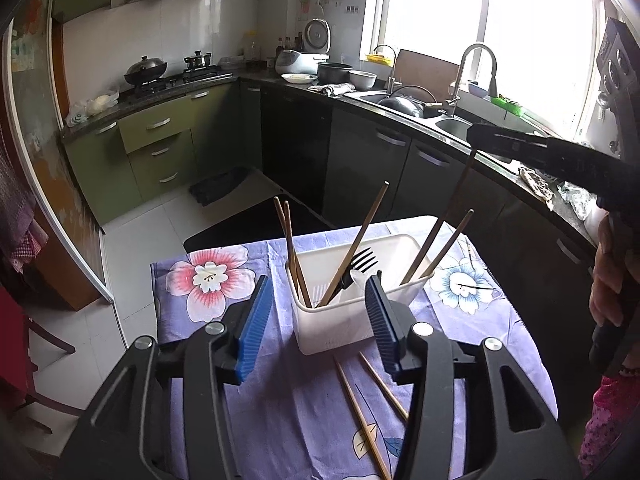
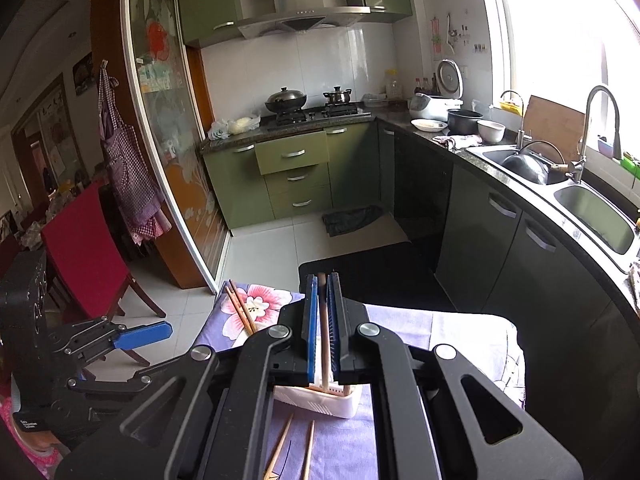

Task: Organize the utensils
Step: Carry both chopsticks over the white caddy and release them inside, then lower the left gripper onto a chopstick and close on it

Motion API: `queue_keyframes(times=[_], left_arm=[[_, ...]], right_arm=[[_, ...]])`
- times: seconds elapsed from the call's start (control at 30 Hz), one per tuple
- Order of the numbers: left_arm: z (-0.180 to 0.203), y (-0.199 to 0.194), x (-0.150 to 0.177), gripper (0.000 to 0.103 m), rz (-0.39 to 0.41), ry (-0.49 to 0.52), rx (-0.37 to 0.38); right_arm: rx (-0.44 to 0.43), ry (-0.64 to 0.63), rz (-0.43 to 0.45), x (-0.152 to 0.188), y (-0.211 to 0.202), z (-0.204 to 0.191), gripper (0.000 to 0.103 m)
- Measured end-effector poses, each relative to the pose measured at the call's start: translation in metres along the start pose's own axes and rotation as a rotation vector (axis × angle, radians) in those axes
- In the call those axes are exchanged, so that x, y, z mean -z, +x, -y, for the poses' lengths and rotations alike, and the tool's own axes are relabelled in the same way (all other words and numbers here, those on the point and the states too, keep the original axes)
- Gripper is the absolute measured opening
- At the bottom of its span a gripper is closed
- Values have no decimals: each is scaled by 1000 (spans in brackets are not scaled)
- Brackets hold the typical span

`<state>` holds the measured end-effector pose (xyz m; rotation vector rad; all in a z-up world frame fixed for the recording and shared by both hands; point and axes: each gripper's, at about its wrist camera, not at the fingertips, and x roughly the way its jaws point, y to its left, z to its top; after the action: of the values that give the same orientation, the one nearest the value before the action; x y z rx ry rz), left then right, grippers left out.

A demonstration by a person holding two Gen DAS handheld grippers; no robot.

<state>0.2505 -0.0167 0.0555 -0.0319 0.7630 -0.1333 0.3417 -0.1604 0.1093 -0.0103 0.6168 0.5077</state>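
A white plastic bin [image 1: 332,328] stands on the purple flowered tablecloth [image 1: 224,280] and holds several wooden chopsticks and a black fork [image 1: 360,260]. My left gripper [image 1: 318,284] is open, its blue pads on either side of the bin's near wall, with nothing in them. My right gripper [image 2: 323,280] is shut on a dark brown chopstick [image 2: 324,328]. In the left wrist view that chopstick [image 1: 440,220] slants down from the right gripper [image 1: 480,132] into the bin's right end. Two loose chopsticks [image 1: 360,408] lie on the cloth in front of the bin.
A person's hand [image 1: 608,280] grips the right tool's handle at the right edge. The kitchen counter with its sink [image 2: 592,216] curves along the right. A red chair [image 2: 80,248] stands left of the table, and a black floor mat [image 2: 380,268] lies beyond it.
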Motion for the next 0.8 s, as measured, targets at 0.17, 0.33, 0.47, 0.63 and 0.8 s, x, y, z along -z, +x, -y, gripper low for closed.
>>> queue_keyframes(times=[0.17,0.33,0.47,0.63,0.8], left_arm=[[8,19,21,48,-88,1,6],[18,62,55,48,-222,-23,20],[26,101,83,46,-326,-47,18],[37,139,103,37,-411,-61,-26],[45,156,111,33,-456,-63,-51]], right_arm=[[-26,-1,41,3,-23,3,6],[-62,-18,89,25,-64,3,6],[-52,-38,59,66,-74,8,8],[-12,-4,-75,138,-43,32,14],[5,95,-192,191,-6,73,14]])
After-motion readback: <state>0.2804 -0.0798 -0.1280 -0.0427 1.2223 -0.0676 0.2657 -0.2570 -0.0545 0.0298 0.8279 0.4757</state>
